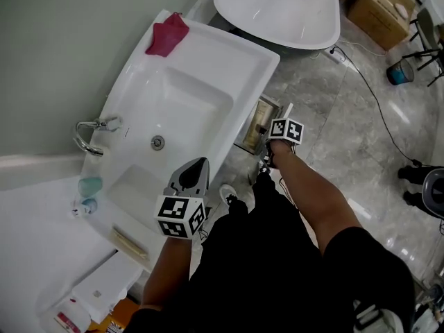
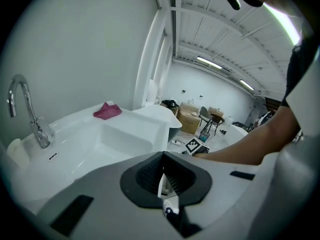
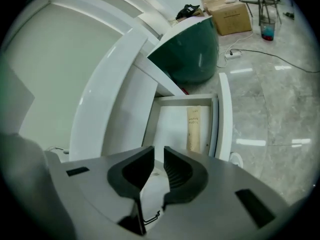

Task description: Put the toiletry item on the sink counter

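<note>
Right hand-held gripper [image 3: 158, 151] hangs over an open drawer [image 3: 172, 124] below the sink, its jaws a little apart with nothing between them (only the white drawer floor shows through the gap). At about one o'clock from those jaws lies the toiletry item [image 3: 193, 129], a long tan box, flat along the drawer's right wall and clear of the pads. Left hand-held gripper [image 2: 163, 156] hovers by the near edge of the white tabletop [image 1: 236, 57], jaws together and empty. On the tabletop, seen from above, a red cloth [image 1: 166, 35] sits at twelve o'clock from the basin [image 1: 187, 109], the tap [image 1: 94, 134] at nine.
</note>
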The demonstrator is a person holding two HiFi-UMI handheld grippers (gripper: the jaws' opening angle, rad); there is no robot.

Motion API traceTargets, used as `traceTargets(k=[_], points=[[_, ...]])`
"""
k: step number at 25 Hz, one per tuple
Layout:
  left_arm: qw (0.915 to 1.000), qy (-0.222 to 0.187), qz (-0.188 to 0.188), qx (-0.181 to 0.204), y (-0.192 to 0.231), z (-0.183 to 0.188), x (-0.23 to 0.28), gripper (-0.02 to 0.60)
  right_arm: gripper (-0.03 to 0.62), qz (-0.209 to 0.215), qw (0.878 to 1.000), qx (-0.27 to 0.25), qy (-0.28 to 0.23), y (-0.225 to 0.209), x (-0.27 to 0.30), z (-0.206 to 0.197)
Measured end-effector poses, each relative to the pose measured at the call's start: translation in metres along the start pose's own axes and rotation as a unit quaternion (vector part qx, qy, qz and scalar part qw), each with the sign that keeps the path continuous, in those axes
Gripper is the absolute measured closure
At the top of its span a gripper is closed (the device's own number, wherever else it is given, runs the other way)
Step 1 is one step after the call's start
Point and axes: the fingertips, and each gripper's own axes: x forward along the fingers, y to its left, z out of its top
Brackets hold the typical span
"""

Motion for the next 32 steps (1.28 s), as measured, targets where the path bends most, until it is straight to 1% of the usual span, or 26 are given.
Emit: traceTargets(k=[4, 8, 13, 15, 18, 23, 25, 28, 32], points=[[0.9999, -0.009, -0.009, 0.005, -0.003, -0.004, -0.015, 0.578, 0.555, 0.021, 0.999, -0.040, -0.018, 0.026, -0.030, -0.005], [0.9994, -0.020, -0.024, 0.016, -0.009, -0.009, -0.033, 0.578, 0.586, 0.051, 0.995, -0.073, -0.042, 0.051, -0.060, -0.014], [0.9982, -0.031, -0.041, 0.030, -0.016, -0.018, -0.059, 0.578, 0.591, 0.098, 0.983, -0.127, -0.084, 0.099, -0.114, -0.033], [0.9978, -0.037, -0.043, 0.034, -0.014, -0.021, -0.069, 0.578, 0.591, 0.119, 0.975, -0.159, -0.095, 0.126, -0.138, -0.046], [0.9971, -0.042, -0.047, 0.042, -0.014, -0.027, -0.084, 0.578, 0.591, 0.138, 0.961, -0.209, -0.122, 0.162, -0.173, -0.065], [0.9960, -0.052, -0.052, 0.051, -0.018, -0.032, -0.107, 0.578, 0.591, 0.169, 0.943, -0.240, -0.159, 0.207, -0.219, -0.090], [0.9957, -0.059, -0.050, 0.052, -0.021, -0.031, -0.116, 0.578, 0.591, 0.175, 0.934, -0.266, -0.164, 0.221, -0.232, -0.100], [0.9953, -0.075, -0.039, 0.047, -0.025, -0.030, -0.132, 0.578, 0.591, 0.179, 0.916, -0.319, -0.165, 0.238, -0.247, -0.118], [0.9938, -0.103, -0.012, 0.040, -0.032, -0.030, -0.154, 0.578, 0.591, 0.200, 0.887, -0.385, -0.158, 0.256, -0.264, -0.143]])
